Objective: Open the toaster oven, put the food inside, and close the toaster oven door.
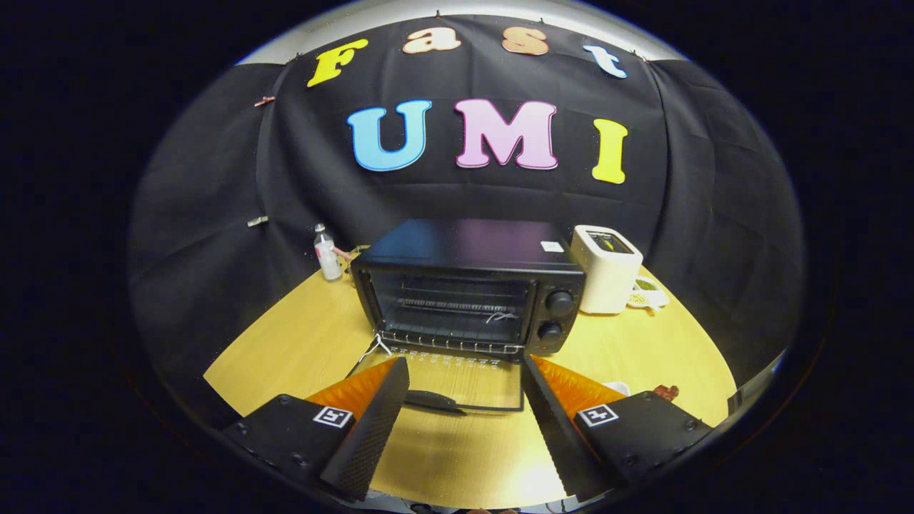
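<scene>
Black metal makes up the toaster oven (468, 285), which stands toward the far edge of a yellow wooden table (300, 343), in front of the booth's black cloth wall. Its glass door (457, 382) is folded down flat toward the viewer, with the dark handle (432, 401) at the door's near edge, and the wire rack (457, 303) inside the open cavity is bare. Two round knobs (557, 314) sit one above the other on the oven's right side. The gripper (464, 400) hovers above the near part of the table with its fingers spread wide apart and holding nothing; the lowered door and its handle lie between the fingertips. A white toaster (607, 268) stands just beside the oven on the right, near the far right edge of the table. A small clear bottle (327, 253) stands at the far left edge, near the oven's back left corner.
</scene>
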`<state>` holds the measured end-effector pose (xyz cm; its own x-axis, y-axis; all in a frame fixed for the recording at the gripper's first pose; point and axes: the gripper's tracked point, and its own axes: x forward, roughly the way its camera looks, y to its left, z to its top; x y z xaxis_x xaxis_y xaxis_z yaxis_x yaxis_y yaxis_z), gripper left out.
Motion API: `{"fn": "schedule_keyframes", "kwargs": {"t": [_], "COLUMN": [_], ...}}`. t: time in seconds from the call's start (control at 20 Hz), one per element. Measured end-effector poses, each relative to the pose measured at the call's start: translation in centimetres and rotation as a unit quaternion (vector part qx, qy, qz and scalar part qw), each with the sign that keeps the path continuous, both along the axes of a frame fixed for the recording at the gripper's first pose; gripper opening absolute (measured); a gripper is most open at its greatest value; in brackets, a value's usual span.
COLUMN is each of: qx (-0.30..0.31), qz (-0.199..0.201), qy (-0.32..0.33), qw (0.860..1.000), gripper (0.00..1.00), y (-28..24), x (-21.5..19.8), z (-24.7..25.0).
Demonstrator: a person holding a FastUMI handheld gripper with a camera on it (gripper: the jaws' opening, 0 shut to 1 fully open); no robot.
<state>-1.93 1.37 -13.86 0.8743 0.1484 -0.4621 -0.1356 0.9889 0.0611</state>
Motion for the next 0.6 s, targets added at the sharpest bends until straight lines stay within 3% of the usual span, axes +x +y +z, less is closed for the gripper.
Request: {"fn": "schedule_keyframes", "kwargs": {"t": [0.2, 0.6], "qx": [0.004, 0.054], "qz": [-0.024, -0.031], "qy": [0.000, 0.028], "qw": [1.000, 0.998], "gripper": [0.98, 0.98], "y": [-5.7, -17.3], "x": [0.3, 0.1], "z": [1.3, 2.2]}}
